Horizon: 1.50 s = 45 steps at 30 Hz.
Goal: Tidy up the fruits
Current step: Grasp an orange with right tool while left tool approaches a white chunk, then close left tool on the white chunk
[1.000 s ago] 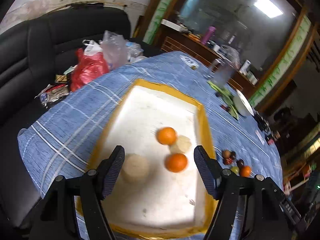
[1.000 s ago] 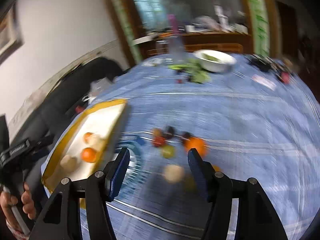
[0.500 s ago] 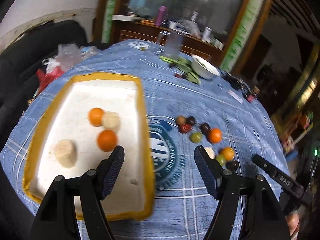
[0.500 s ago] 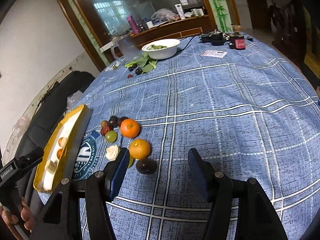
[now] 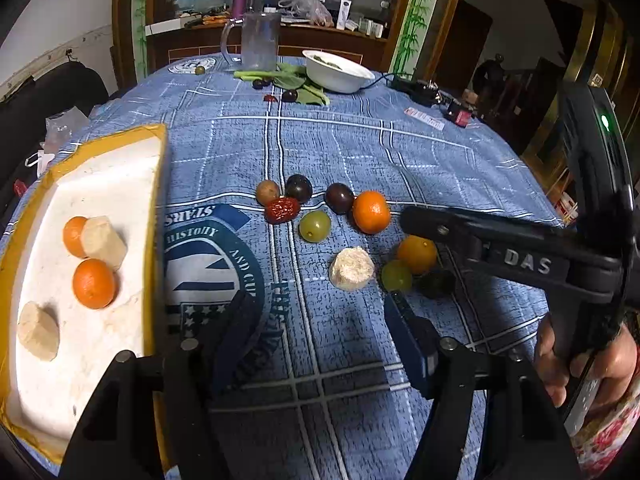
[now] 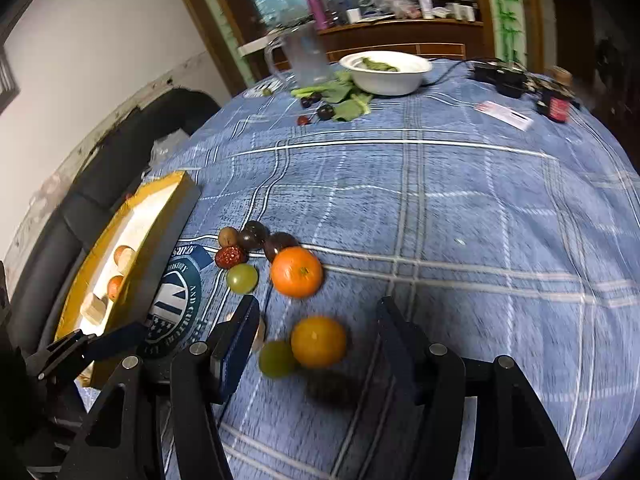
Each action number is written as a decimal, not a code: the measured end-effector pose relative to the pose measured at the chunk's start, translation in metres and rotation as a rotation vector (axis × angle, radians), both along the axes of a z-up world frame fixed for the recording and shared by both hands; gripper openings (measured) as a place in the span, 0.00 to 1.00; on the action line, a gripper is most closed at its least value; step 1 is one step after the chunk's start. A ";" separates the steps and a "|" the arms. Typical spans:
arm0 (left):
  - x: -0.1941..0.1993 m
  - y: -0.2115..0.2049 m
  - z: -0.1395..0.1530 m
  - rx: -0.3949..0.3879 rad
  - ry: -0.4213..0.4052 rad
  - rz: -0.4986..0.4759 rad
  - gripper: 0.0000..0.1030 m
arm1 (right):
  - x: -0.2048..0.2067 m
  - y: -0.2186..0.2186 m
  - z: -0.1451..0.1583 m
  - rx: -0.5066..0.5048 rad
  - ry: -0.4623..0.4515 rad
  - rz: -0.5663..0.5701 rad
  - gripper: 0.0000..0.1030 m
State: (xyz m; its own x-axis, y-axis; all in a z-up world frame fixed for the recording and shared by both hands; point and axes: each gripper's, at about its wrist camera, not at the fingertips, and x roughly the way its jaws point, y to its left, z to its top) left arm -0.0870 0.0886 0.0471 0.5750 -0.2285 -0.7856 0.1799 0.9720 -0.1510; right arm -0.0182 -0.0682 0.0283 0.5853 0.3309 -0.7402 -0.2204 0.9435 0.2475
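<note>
- The round table with the blue plaid cloth (image 5: 400,152) takes up most of both views, so the left camera has clearly been swung off the tray and onto the loose fruit since a second ago.
- The yellow-rimmed white tray (image 5: 158,168) is now seen at the left edge only; two oranges (image 5: 94,283) and two pale cut chunks (image 5: 38,336) are already lying in it, so part of the sorting looks done.
- The left gripper (image 5: 316,340) is held wide open over bare cloth just beside the tray, with nothing between its fingers.
- The right gripper (image 6: 316,344) has been brought in low over the near cluster, way closer than half a second back; its jaws are spread wide and nothing is gripped yet.
- A yellow-orange fruit (image 6: 319,342) is framed right between the right fingers, so that's probably the next pick, tbh.
- A green grape (image 6: 277,359) is touching that fruit, and a dark plum (image 6: 336,390) sits just beside, blurred; they could get nudged when the jaws are closed.
- A pale chunk (image 5: 352,269) lies just left of that group.
- Farther back, a bigger orange (image 6: 296,271), another green grape (image 6: 241,278), a red date (image 6: 230,257) and some dark plums (image 6: 253,235) are still left on the cloth, so plenty remains to be moved.
</note>
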 end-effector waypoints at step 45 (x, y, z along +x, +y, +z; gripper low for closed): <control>0.046 -0.029 -0.027 -0.032 0.064 -0.091 0.40 | 0.046 -0.008 -0.017 0.120 0.004 0.038 0.37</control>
